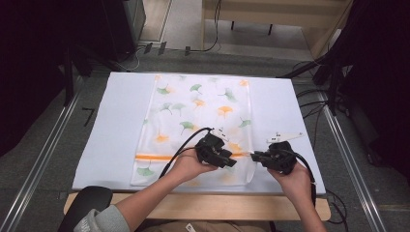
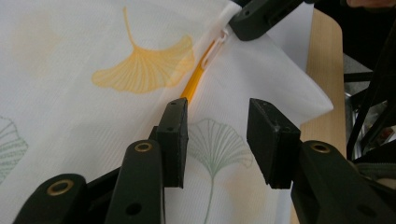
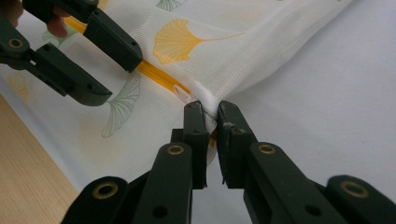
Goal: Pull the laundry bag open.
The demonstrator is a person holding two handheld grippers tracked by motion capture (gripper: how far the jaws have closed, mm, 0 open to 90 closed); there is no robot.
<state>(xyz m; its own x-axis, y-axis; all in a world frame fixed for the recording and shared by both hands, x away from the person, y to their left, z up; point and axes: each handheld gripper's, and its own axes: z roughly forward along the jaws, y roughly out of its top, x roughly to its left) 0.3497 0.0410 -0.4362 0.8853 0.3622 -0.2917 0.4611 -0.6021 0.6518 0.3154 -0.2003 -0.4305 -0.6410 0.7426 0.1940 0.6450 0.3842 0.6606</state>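
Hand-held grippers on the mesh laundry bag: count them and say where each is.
2. The left hand-held gripper hovers open over the orange zipper; the right hand-held gripper pinches the mesh laundry bag at the zipper's right end.

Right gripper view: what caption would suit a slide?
Right gripper pinches the mesh bag edge beside its orange zipper.

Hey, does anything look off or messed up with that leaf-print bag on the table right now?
Nothing damaged or spilled. The mesh bag lies flat, except its edge bunches where the right gripper pinches it beside the orange zipper. The left gripper hovers open.
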